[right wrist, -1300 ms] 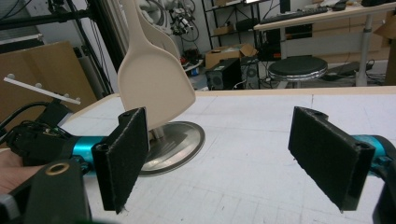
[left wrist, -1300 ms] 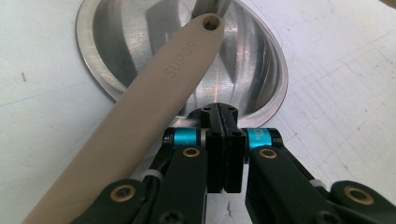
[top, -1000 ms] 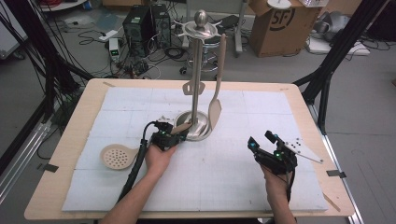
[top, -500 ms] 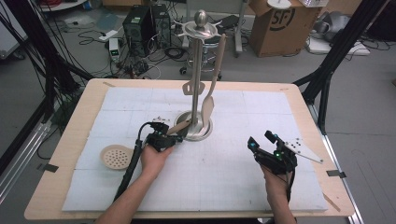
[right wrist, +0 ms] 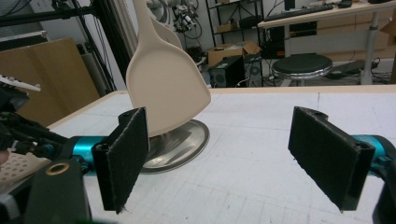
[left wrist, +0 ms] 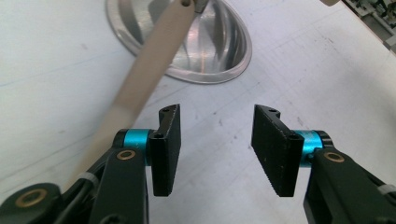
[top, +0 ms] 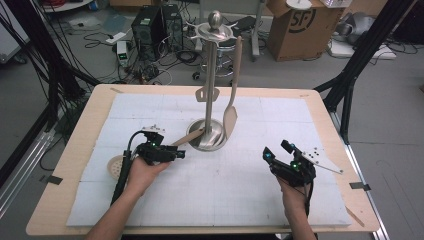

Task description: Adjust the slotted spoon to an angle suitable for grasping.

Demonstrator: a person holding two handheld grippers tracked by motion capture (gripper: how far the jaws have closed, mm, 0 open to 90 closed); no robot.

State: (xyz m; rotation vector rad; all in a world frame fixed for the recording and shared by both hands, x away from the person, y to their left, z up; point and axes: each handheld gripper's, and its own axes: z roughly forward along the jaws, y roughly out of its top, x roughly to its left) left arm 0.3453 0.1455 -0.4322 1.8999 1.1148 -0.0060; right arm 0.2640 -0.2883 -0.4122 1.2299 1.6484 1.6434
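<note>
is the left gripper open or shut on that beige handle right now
Open. The left gripper has just been opening, with bare mat between its jaws; the beige handle lies outside them, leaning on the stand base.

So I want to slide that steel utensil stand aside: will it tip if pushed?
Probably not if pushed low: the stand has a broad domed base. Its tall pole and the hanging spatula suggest a high push could rock it, and the spatula would likely swing.

one stand point(top: 210, 90), three utensils point(top: 230, 117)
</note>
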